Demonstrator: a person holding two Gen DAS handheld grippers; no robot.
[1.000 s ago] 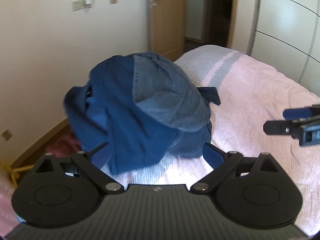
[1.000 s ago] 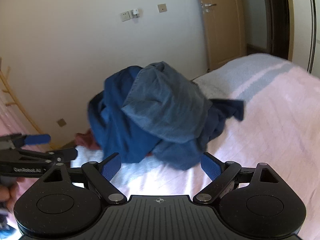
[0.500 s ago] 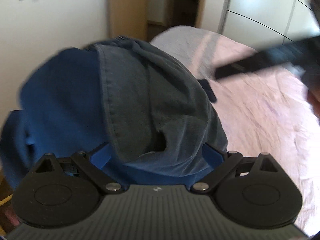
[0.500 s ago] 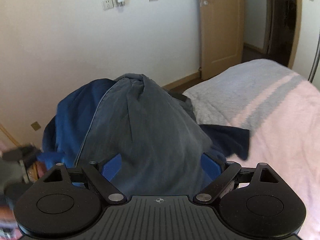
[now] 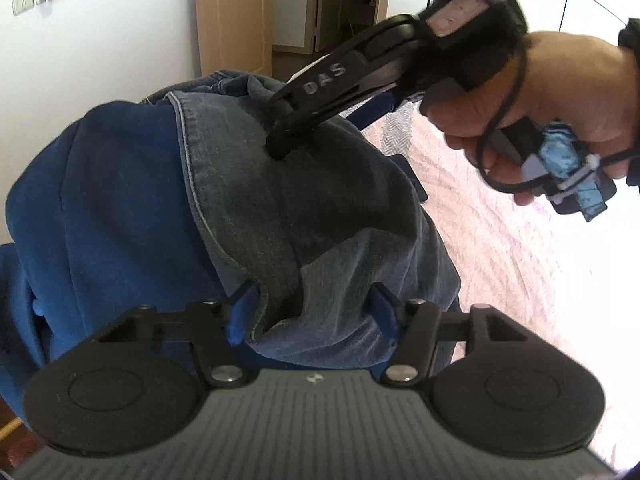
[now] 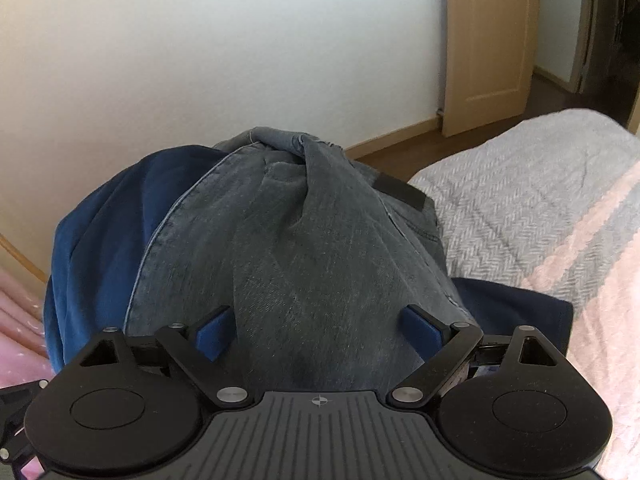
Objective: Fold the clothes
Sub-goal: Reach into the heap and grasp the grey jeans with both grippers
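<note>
Left wrist view shows the left gripper (image 5: 312, 316) with its jaws set wide apart, and a fold of the jeans (image 5: 304, 208) lies between the two blue pads; the pads do not press on it yet. The jeans sit on top of a heap, over a blue garment (image 5: 104, 200), and the heap rests on the bed (image 5: 520, 272) at its edge near the wall (image 6: 240, 60). Above the jeans, the right gripper (image 5: 280, 140) comes down with its tip on the denim, held by the right hand (image 5: 560, 92). Right wrist view shows this gripper (image 6: 316, 332) also spread wide, with the denim filling the gap between its pads, not clamped. Behind the heap stands a wooden door (image 6: 488, 40).
</note>
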